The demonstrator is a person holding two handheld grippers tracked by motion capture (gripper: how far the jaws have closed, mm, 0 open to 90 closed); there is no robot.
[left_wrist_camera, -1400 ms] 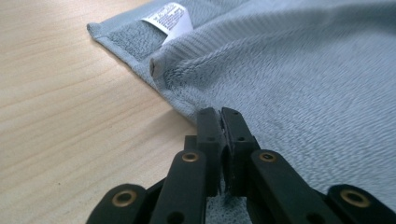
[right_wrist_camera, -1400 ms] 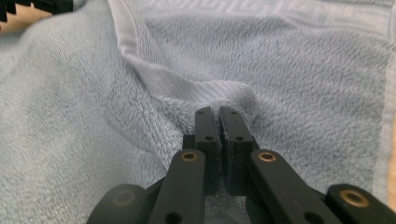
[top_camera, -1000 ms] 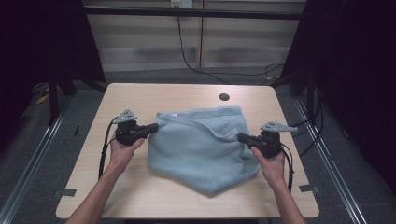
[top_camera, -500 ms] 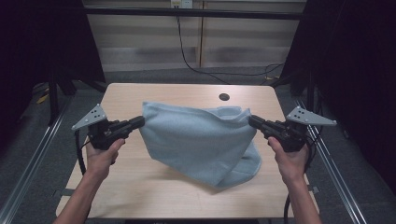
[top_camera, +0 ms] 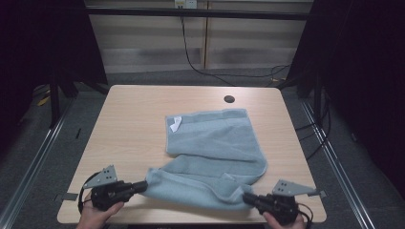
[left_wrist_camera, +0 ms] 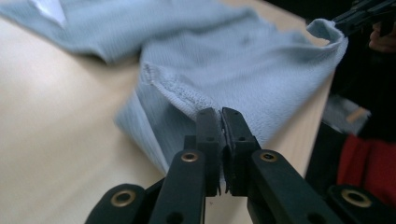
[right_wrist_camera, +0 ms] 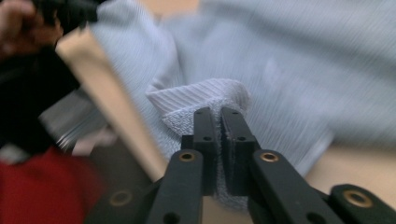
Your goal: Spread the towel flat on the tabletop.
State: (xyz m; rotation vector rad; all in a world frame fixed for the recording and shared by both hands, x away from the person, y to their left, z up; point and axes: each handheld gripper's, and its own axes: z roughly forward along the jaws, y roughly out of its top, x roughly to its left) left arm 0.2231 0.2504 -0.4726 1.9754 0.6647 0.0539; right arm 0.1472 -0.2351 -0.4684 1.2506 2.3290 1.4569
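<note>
Both grippers — left gripper (top_camera: 143,185), right gripper (top_camera: 245,196) — are pinching near corners of the light-blue terry towel (top_camera: 215,148), lying between them on the table.

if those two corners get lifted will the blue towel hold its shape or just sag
Probably sags: the towel already droops and folds between the left tool and right tool. Likely light, with a grippy looped pile, so it shouldn't slip from the clamped corners.

A light wooden worktop (top_camera: 133,124) stands on grey floor (top_camera: 43,157), with pale wall panels (top_camera: 153,47) and dark curtains (top_camera: 363,71) behind.
</note>
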